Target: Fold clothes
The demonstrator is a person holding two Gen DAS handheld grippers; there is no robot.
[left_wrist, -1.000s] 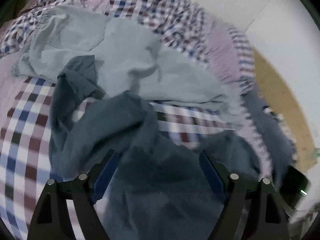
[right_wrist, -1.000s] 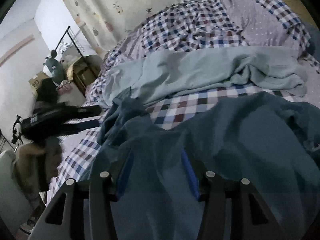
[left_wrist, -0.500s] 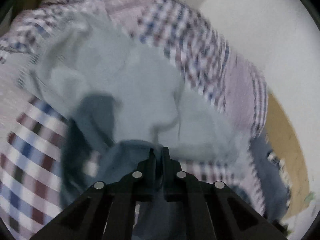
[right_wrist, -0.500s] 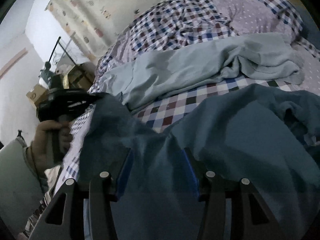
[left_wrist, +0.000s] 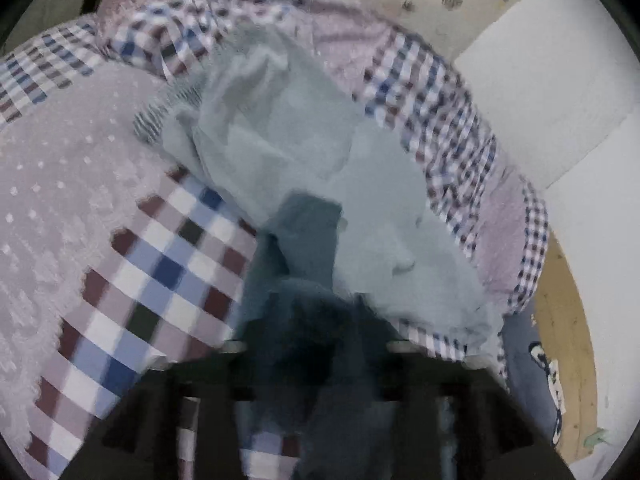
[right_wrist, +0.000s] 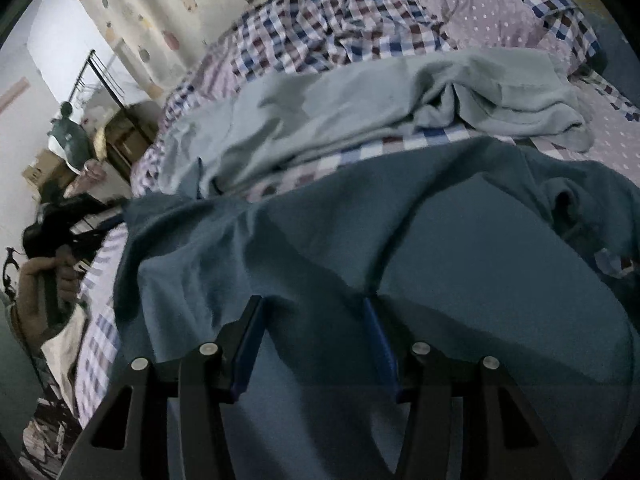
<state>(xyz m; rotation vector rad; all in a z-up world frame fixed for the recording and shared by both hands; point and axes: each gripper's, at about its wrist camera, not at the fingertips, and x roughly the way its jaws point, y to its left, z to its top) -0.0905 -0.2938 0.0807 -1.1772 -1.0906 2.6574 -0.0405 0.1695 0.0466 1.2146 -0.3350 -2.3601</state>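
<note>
Dark teal cloth fills the gap between the fingers of the right hand-held gripper (right_wrist: 314,344) at the bottom centre of the right wrist view. Its blue-lined jaws stand about half apart with the teal garment (right_wrist: 400,240) bunched between and over them; whether the pads actually press on the fabric I cannot tell. From there the garment spreads up and to both sides, its long axis running across the frame from a pulled corner at the left edge to a rumpled sleeve or neck opening at the right.

At that left corner, a hand (right_wrist: 38,292) carries the left hand-held gripper (right_wrist: 80,224), dark and blurred. In the left wrist view the left hand-held gripper (left_wrist: 312,360) sits at the bottom centre, heavily smeared, with teal cloth draped across and between its fingers. Its jaws have just been opening, and a grip cannot be confirmed through the blur.

Beyond the teal garment, higher in both views, a pale grey-green garment (right_wrist: 360,104) lies crumpled on the checked bed cover (left_wrist: 160,264), touching the teal one at its upper edge.

Judging by this, both hands sit along one edge of the teal garment, the left at its end and the right near the middle. Both hand-held grippers tilt downward toward the bed.
</note>
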